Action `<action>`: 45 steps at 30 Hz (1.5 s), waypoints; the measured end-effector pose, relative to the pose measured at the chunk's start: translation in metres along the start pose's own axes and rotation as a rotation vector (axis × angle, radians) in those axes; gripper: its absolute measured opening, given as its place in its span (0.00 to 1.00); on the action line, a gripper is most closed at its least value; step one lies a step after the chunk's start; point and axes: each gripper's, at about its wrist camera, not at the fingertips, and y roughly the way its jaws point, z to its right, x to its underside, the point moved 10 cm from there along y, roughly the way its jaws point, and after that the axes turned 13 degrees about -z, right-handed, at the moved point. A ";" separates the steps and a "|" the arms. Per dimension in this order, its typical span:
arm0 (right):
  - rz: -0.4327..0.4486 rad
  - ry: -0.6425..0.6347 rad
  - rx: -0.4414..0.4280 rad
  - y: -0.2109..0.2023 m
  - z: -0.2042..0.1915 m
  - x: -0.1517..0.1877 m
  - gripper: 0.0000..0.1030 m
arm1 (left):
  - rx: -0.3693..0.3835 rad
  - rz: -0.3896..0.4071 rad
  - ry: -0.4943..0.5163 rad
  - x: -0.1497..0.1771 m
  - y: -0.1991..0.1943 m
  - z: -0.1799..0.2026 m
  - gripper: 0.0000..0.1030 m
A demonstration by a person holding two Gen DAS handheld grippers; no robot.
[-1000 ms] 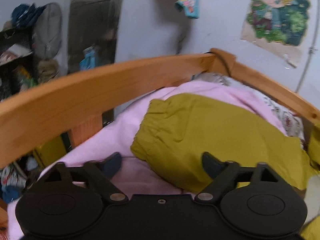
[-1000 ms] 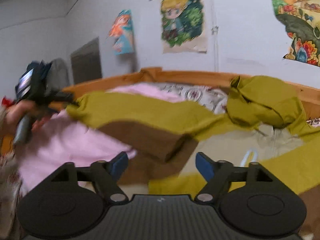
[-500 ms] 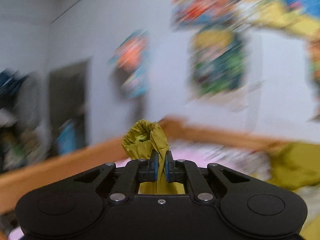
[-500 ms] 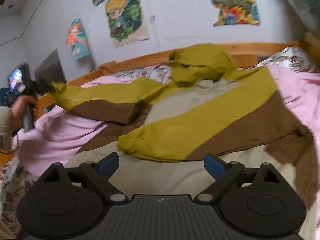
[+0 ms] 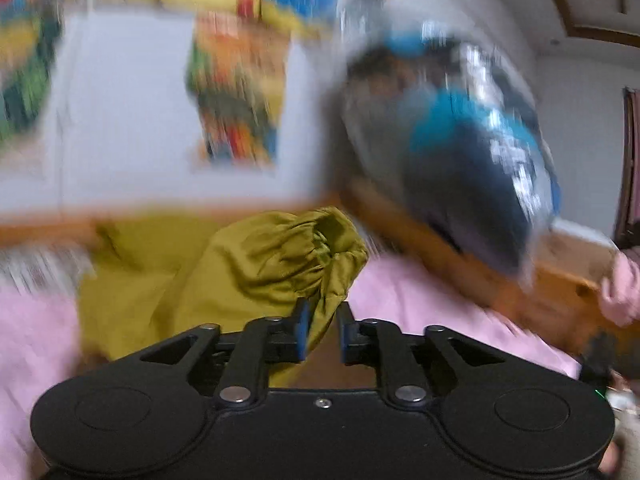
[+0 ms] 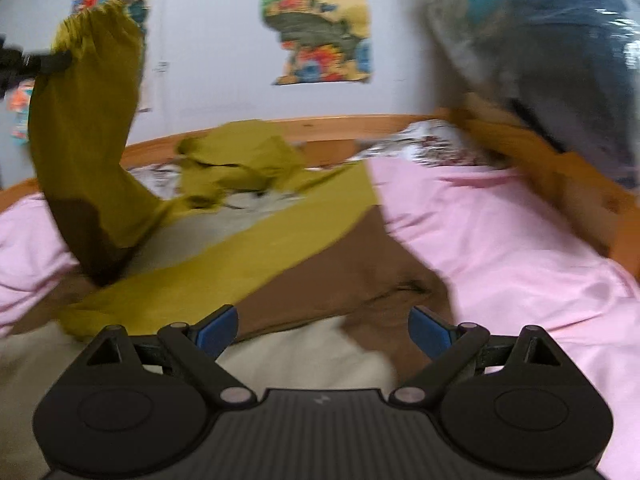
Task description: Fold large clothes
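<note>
An olive, brown and cream jacket [image 6: 256, 248] lies spread on the pink bed sheet [image 6: 500, 248]. One olive sleeve [image 6: 88, 128] is lifted high at the left, up at my left gripper [image 6: 44, 62]. In the left wrist view the gathered cuff [image 5: 288, 252] sits between the jaws of my left gripper [image 5: 322, 332]. Those jaws are opening, and a gap shows beside the right pad. My right gripper [image 6: 324, 328] is open just above the jacket's brown and cream part, with nothing between its fingers.
A wooden bed rail [image 6: 340, 124] runs along the back and right. A blue bundle in clear plastic [image 6: 560, 40] hangs over the right corner. Posters [image 6: 316, 28] cover the wall. A pink-sleeved hand [image 5: 622, 288] shows at the right edge.
My left gripper closed on the cuff, swung right across the bed lifting the sleeve, and its jaws have now parted. My right gripper stayed open, turning right and sinking toward the jacket.
</note>
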 end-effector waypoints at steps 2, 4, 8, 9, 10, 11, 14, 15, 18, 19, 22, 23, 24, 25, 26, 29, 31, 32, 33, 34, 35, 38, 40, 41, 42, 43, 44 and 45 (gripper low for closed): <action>-0.007 0.016 0.052 0.005 0.019 0.005 0.92 | 0.085 -0.089 -0.050 0.024 0.019 0.009 0.49; -0.014 0.049 0.069 0.007 0.033 0.007 0.92 | 0.114 -0.125 -0.069 0.040 0.024 0.010 0.60; -0.015 0.106 0.066 0.011 0.053 0.007 0.93 | 0.107 -0.154 -0.052 0.059 0.018 0.005 0.71; -0.010 0.111 0.059 0.012 0.054 0.006 0.95 | 0.086 -0.161 -0.049 0.058 0.014 0.001 0.72; -0.004 0.110 0.051 0.012 0.055 0.005 0.95 | 0.063 -0.170 -0.052 0.058 0.010 -0.009 0.74; 0.002 0.106 0.039 0.012 0.053 0.004 0.96 | 0.039 -0.177 -0.056 0.057 0.008 -0.017 0.78; 0.030 0.074 -0.028 0.011 0.042 0.000 0.98 | -0.051 -0.197 -0.080 0.056 0.003 -0.054 0.86; 0.039 0.060 -0.066 0.008 0.036 -0.003 0.99 | -0.077 -0.202 -0.090 0.055 0.003 -0.066 0.87; 0.075 0.047 -0.152 0.001 0.023 -0.022 1.00 | -0.157 -0.215 -0.147 0.053 0.003 -0.113 0.94; 0.088 0.048 -0.177 0.001 0.020 -0.034 1.00 | -0.178 -0.220 -0.170 0.053 0.006 -0.130 0.96; 0.088 0.018 -0.268 0.018 0.003 -0.085 1.00 | -0.234 -0.225 -0.217 0.048 0.013 -0.174 0.99; 0.078 -0.001 -0.288 0.029 -0.005 -0.106 1.00 | -0.256 -0.227 -0.241 0.047 0.016 -0.191 0.99; 0.071 -0.023 -0.310 0.043 -0.013 -0.130 1.00 | -0.269 -0.230 -0.261 0.045 0.020 -0.203 0.99; 0.061 -0.043 -0.332 0.058 -0.024 -0.154 1.00 | -0.281 -0.233 -0.286 0.044 0.023 -0.215 0.99; 0.047 -0.057 -0.350 0.073 -0.033 -0.174 1.00 | -0.295 -0.235 -0.322 0.045 0.027 -0.228 0.99; 0.019 -0.105 -0.373 0.129 -0.066 -0.237 1.00 | -0.299 -0.238 -0.445 0.052 0.036 -0.253 0.99; -0.001 -0.133 -0.365 0.170 -0.089 -0.272 0.99 | -0.290 -0.265 -0.475 0.060 0.044 -0.262 0.99; -0.004 -0.131 -0.361 0.186 -0.100 -0.283 0.98 | -0.291 -0.277 -0.472 0.063 0.047 -0.264 0.99; -0.009 -0.130 -0.358 0.204 -0.110 -0.297 0.97 | -0.292 -0.282 -0.461 0.065 0.049 -0.266 0.99; -0.011 -0.136 -0.352 0.220 -0.120 -0.306 0.96 | -0.296 -0.282 -0.447 0.066 0.050 -0.268 0.99; -0.009 -0.149 -0.335 0.233 -0.130 -0.316 0.96 | -0.302 -0.279 -0.436 0.066 0.051 -0.269 0.99; 0.014 -0.197 -0.260 0.269 -0.153 -0.342 0.96 | -0.301 -0.269 -0.433 0.065 0.050 -0.274 0.99; 0.004 -0.238 -0.233 0.289 -0.165 -0.350 0.96 | -0.294 -0.268 -0.448 0.065 0.051 -0.276 0.99; -0.012 -0.257 -0.228 0.297 -0.170 -0.351 0.96 | -0.288 -0.267 -0.456 0.065 0.051 -0.277 0.99; -0.026 -0.265 -0.217 0.305 -0.173 -0.351 0.96 | -0.283 -0.266 -0.459 0.065 0.051 -0.277 0.99; -0.035 -0.263 -0.209 0.309 -0.174 -0.351 0.96 | -0.280 -0.265 -0.459 0.066 0.052 -0.277 0.99; -0.042 -0.253 -0.204 0.313 -0.172 -0.350 0.94 | -0.280 -0.262 -0.459 0.065 0.052 -0.277 0.99; -0.052 -0.237 -0.211 0.316 -0.170 -0.348 0.85 | -0.281 -0.257 -0.460 0.065 0.052 -0.277 0.99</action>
